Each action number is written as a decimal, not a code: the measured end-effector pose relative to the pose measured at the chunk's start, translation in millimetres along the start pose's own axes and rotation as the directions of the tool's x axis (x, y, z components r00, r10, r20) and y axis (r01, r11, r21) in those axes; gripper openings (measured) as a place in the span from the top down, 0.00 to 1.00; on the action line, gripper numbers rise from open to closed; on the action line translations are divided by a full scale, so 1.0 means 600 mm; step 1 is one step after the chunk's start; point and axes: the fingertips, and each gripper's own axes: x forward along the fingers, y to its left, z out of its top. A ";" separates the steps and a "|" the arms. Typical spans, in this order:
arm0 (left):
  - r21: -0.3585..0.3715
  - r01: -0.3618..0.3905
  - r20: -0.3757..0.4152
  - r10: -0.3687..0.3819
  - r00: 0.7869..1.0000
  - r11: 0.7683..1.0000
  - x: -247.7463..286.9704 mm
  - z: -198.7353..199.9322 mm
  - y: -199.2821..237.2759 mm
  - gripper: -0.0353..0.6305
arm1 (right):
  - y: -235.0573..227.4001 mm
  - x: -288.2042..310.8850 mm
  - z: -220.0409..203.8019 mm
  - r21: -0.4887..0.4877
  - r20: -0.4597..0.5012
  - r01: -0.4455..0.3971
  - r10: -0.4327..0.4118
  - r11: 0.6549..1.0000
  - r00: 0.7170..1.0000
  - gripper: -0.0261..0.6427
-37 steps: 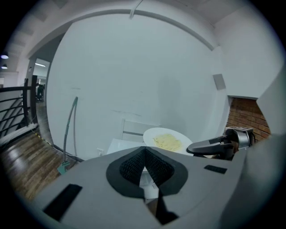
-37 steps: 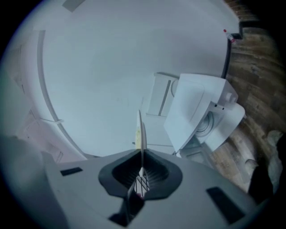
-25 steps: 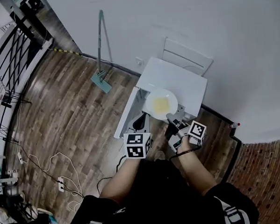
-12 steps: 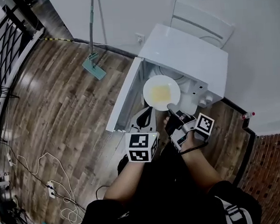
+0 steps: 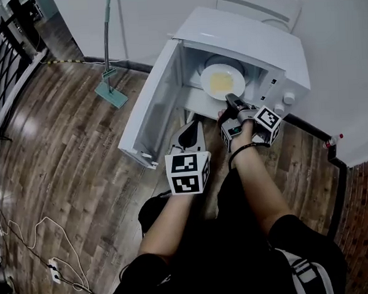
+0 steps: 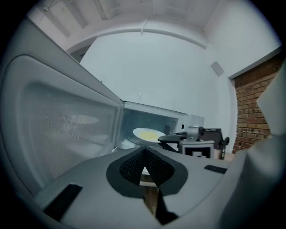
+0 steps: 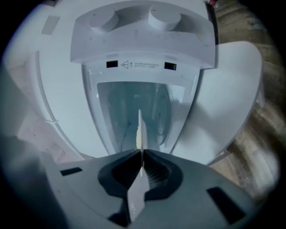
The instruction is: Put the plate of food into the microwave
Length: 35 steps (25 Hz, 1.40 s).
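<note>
Right now the right gripper (image 5: 229,100) is clamped on the near rim of the plate (image 5: 238,82) w/ yellow food (image 5: 220,81), holding it level in the mouth of the open microwave (image 5: 246,35). Door (image 5: 151,108) is swung wide left. Left gripper (image 5: 194,127) sits just below the opening, jaws together, empty.

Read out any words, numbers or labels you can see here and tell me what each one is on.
Microwave control panel: one line of small print beside a triangle sign, too blurred to read.
Cubes on the left gripper and right gripper: square black-and-white markers only, no words.
Plate: no print.
</note>
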 end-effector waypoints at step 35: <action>-0.002 -0.004 -0.080 0.004 0.997 1.000 -0.099 -0.083 0.012 0.95 | -0.049 0.156 0.156 -0.697 0.498 0.675 -0.513 0.242 0.699 0.71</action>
